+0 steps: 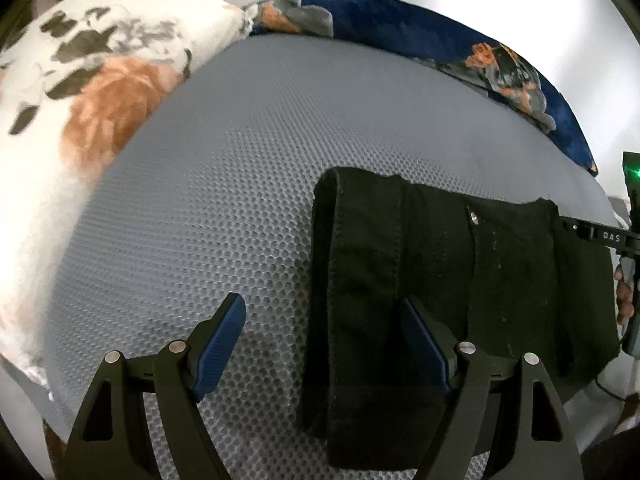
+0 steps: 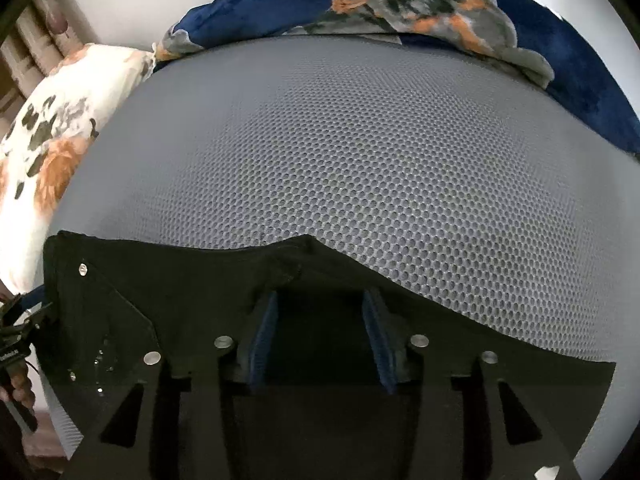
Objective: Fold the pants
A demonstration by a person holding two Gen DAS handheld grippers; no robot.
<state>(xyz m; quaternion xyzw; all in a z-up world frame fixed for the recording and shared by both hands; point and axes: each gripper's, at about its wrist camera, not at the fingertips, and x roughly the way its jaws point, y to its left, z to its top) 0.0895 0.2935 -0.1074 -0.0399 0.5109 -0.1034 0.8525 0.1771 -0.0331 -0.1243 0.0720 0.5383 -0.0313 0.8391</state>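
Black pants (image 1: 440, 280) lie folded on the grey mesh mattress (image 1: 240, 184), waistband end with a metal rivet toward the far side. My left gripper (image 1: 324, 320) is open and hovers over the pants' left edge; its right finger (image 1: 424, 344) is above the fabric, its left finger (image 1: 220, 340) above bare mattress. In the right wrist view the pants (image 2: 180, 300) fill the lower part of the frame. My right gripper (image 2: 320, 336) is open, its blue pads low over the dark fabric. The right gripper also shows at the far right of the left wrist view (image 1: 600, 236).
A white floral pillow (image 1: 80, 92) lies at the left of the mattress. A navy floral blanket (image 1: 460, 44) is bunched along the far edge. The mattress (image 2: 340, 152) stretches beyond the pants. A cable (image 1: 608, 388) hangs at the near right corner.
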